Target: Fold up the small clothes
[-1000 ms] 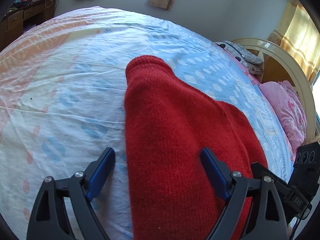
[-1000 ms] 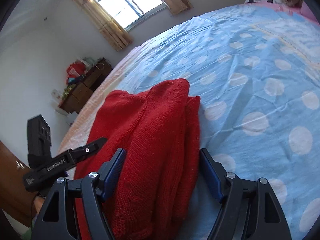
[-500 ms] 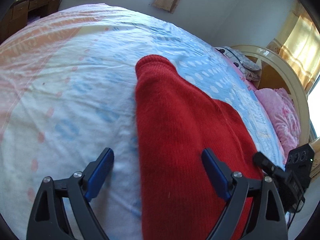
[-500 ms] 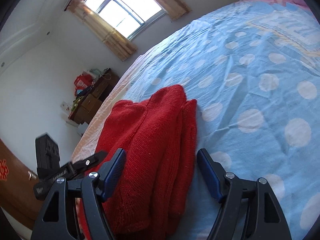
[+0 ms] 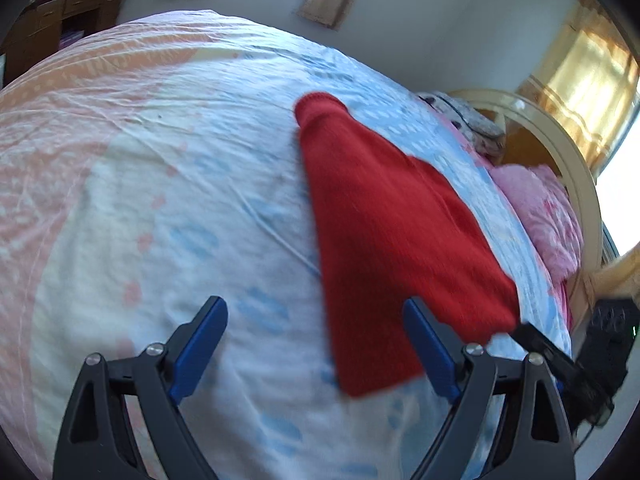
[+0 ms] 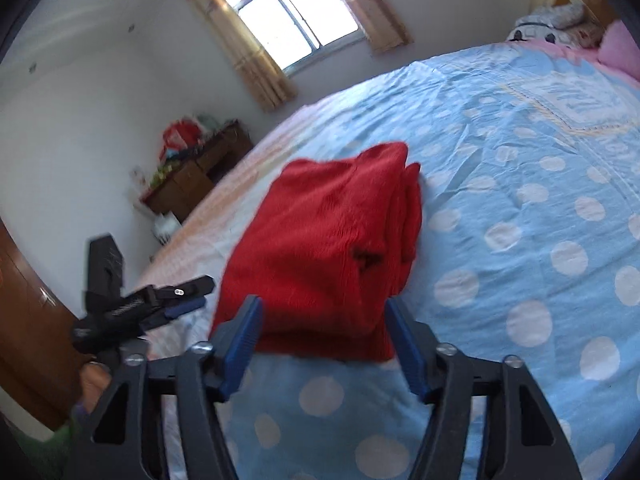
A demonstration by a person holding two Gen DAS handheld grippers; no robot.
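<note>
A: Where is the red sweater (image 6: 332, 248) sitting right now?

B: It lies folded in a thick stack on the bed (image 6: 532, 152), on the dotted blue part of the cover. In your right wrist view it fills the centre, its near edge just ahead of the right tool (image 6: 324, 344). In your left wrist view the same sweater (image 5: 384, 232) runs from about 12 o'clock down to 5 o'clock, a long flat slab with one narrow end far from you.

A: And your tools, what are they doing?

B: Your left tool (image 5: 316, 344) stands spread wide with nothing between its fingers but bedding; the sweater's near corner lies just inside its right finger, not touching as far as I can tell. Your right tool's jaws have just been closing, yet they remain parted and pinch nothing: the sweater lies just beyond the fingertips, not between the pads.

A: Why would you hold them like that?

B: My guess is that both are clear of the cloth so the fold is not dragged out of shape. The stack looks compact and squared, so the folding seems close to finished. You can see the left tool (image 6: 160, 304) at 9 o'clock in the right view, off the sweater's side.
</note>
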